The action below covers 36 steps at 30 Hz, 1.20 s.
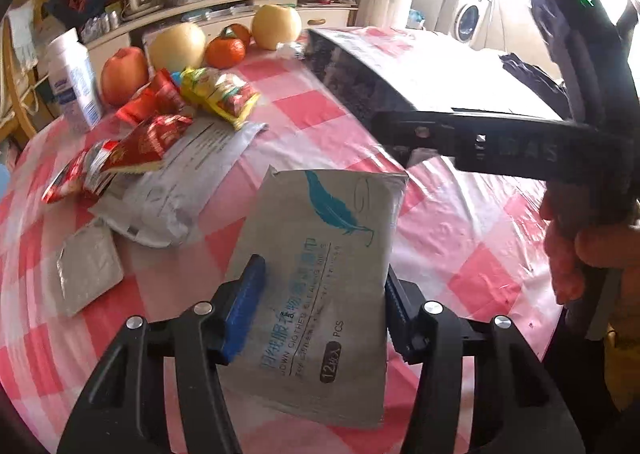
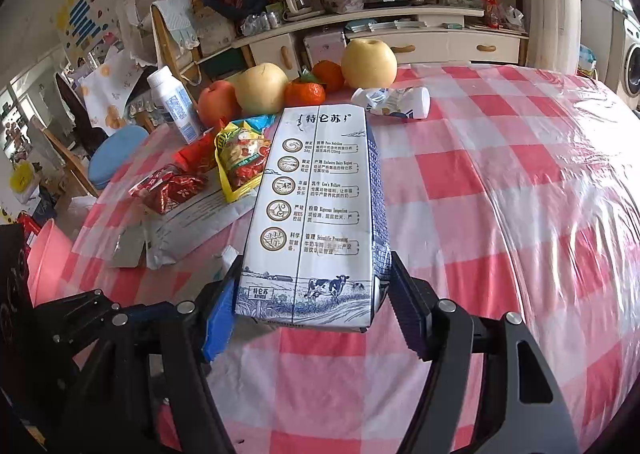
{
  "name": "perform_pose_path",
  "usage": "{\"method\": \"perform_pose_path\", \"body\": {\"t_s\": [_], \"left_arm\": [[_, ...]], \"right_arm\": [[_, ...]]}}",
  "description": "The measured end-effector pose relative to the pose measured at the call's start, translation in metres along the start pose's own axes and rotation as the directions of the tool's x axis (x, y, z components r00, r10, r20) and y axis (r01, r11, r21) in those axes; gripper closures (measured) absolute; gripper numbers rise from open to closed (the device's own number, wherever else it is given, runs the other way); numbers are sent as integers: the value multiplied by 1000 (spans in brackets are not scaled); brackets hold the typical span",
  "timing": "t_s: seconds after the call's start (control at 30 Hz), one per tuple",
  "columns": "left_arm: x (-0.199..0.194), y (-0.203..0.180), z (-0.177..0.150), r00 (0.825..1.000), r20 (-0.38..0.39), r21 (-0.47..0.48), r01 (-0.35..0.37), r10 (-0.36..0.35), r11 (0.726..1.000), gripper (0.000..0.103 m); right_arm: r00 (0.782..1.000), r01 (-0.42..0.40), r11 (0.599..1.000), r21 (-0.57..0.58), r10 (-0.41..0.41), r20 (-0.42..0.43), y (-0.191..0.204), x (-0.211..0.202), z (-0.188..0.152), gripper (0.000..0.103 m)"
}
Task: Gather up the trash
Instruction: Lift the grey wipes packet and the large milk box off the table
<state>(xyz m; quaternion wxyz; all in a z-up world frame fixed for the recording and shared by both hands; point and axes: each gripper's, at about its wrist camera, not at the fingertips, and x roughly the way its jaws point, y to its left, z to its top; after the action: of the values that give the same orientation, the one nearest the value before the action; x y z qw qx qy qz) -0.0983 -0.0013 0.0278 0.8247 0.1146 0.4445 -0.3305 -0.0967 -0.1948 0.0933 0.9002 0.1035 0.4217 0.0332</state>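
Note:
My left gripper point(image 1: 320, 306) is shut on a grey wipes packet point(image 1: 320, 274) with a teal feather print, held above the table. My right gripper point(image 2: 316, 302) is shut on a blue-and-white milk carton point(image 2: 316, 214), lifted over the table; the carton also shows in the left wrist view point(image 1: 400, 70) with the right gripper's body under it. On the table lie red snack wrappers point(image 1: 132, 146), a yellow snack wrapper point(image 1: 220, 94), a grey mailer bag point(image 1: 180, 190), a small silver packet point(image 1: 84, 270) and a crumpled small bottle point(image 2: 396, 102).
The table has a pink-and-white checked cloth point(image 2: 500, 214). At its far side sit an apple point(image 2: 218, 102), two pears point(image 2: 368, 62), two tangerines point(image 2: 306, 92) and a white bottle point(image 2: 174, 102). A pink basin point(image 2: 48, 258) stands left of the table. Cluttered cabinets lie behind.

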Motion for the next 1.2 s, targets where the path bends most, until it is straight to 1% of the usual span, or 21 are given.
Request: {"method": "perform_pose_path", "body": {"t_s": [0.07,0.13,0.2,0.23,0.27,0.33,0.37,0.43,0.53,0.57,0.7,0.83,0.9,1.0,1.03,1.07,1.2], "left_arm": [[-2,6,-2,1000,5,-12,9,-9,1000,46],[-5,12,-3,999,16,-40,49,-49,998,45],[-7,19,-4,994,16,-67,107,-106,992,39],[-8,20,-4,992,7,-68,122,-122,990,31],[-9,21,-4,993,4,-65,118,-118,991,21],[-11,21,-3,995,7,-56,98,-97,994,13],[-11,23,-2,997,5,-51,81,-81,995,12],[-4,27,-1,998,-27,-55,58,-59,997,10],[10,30,-2,994,-81,-73,63,-69,995,9],[13,24,-2,995,-82,-40,59,-62,997,7],[24,8,1,994,-103,59,41,-35,997,7],[29,0,3,996,-85,87,1,6,996,7],[30,-3,4,996,-80,87,-19,26,996,8],[29,-6,4,997,-62,61,-42,45,997,15],[28,-5,5,997,-57,50,-41,43,998,22],[25,-7,4,998,-44,47,-44,46,998,26],[19,-9,1,998,-37,40,-46,48,998,29]], "right_arm": [[1000,1,1000,6,-1,0,2,-3,-4,34],[1000,0,1000,4,0,-4,4,-4,-7,34],[1000,8,1000,-14,-8,-5,10,-7,-11,34],[1000,7,1000,-20,-7,-5,11,-8,-12,34],[1000,3,1000,-26,-3,-5,14,-10,-14,34],[1000,1,999,-33,-1,-5,16,-12,-16,34],[1000,0,999,-36,0,-4,17,-12,-17,34],[1000,-3,999,-35,3,-3,16,-13,-17,34],[1000,-10,1000,-29,10,-2,13,-13,-17,34],[1000,-14,1000,-28,14,-3,12,-13,-17,34],[999,-32,999,-20,32,-2,9,-14,-16,34],[999,-48,999,-20,48,5,9,-15,-15,34],[998,-54,998,-20,54,8,9,-16,-14,34],[998,-60,998,-20,61,13,8,-18,-14,34],[998,-62,998,-20,62,15,9,-19,-14,34],[998,-63,998,-21,64,17,10,-20,-14,34],[998,-62,998,-30,63,22,14,-23,-14,34]]}}
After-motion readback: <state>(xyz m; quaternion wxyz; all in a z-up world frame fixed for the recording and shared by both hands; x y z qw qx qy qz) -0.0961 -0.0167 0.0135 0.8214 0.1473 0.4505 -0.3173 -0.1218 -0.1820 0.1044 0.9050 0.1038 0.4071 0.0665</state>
